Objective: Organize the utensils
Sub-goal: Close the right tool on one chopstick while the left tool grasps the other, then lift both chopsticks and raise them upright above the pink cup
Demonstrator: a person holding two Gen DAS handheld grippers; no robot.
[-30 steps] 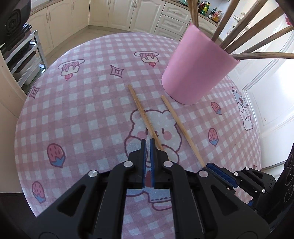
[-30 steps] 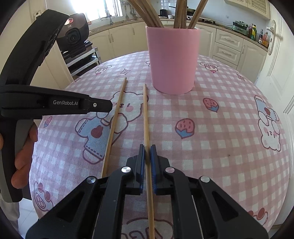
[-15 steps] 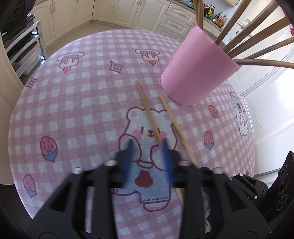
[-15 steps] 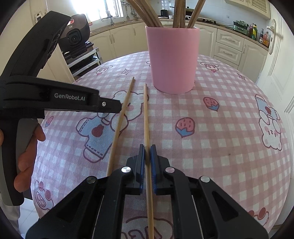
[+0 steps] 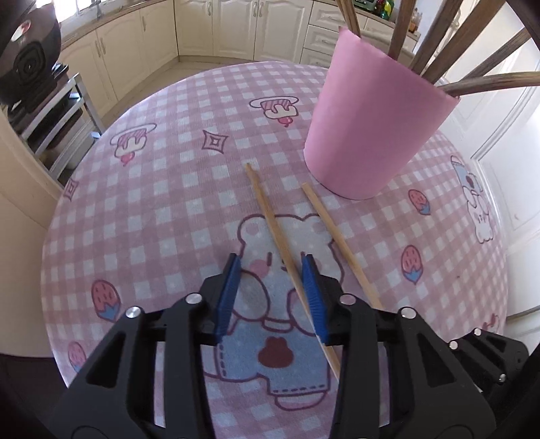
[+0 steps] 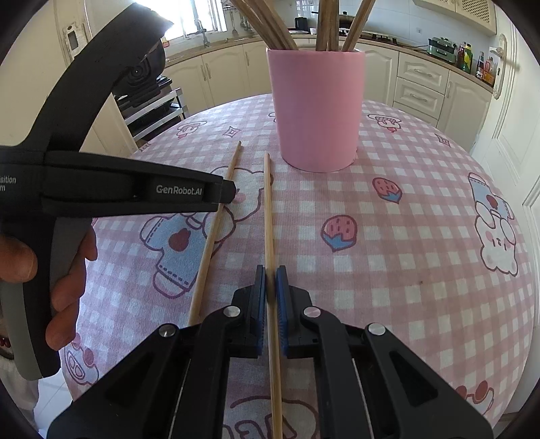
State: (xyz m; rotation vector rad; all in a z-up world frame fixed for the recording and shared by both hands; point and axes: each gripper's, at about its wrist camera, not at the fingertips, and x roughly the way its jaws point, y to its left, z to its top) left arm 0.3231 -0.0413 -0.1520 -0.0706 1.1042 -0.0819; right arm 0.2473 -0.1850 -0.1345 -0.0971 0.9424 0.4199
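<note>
Two light wooden chopsticks lie side by side on the pink checked tablecloth. The left chopstick runs between the jaws of my left gripper, close to the right pad; the jaws are closing and do not clamp it. From the right wrist view that left gripper hovers over the same chopstick. My right gripper is shut on the right chopstick, which rests on the cloth. Behind both stands a pink cup holding several dark chopsticks.
A hand holds the left gripper's handle. The round table's edge curves close on the right. Cream kitchen cabinets line the back. A black appliance on a metal rack stands left of the table.
The left gripper, shut a second ago, opened wide and shifted so the left chopstick sits between its pads; its gap has since narrowed. The right gripper stays shut on its chopstick, unmoved.
</note>
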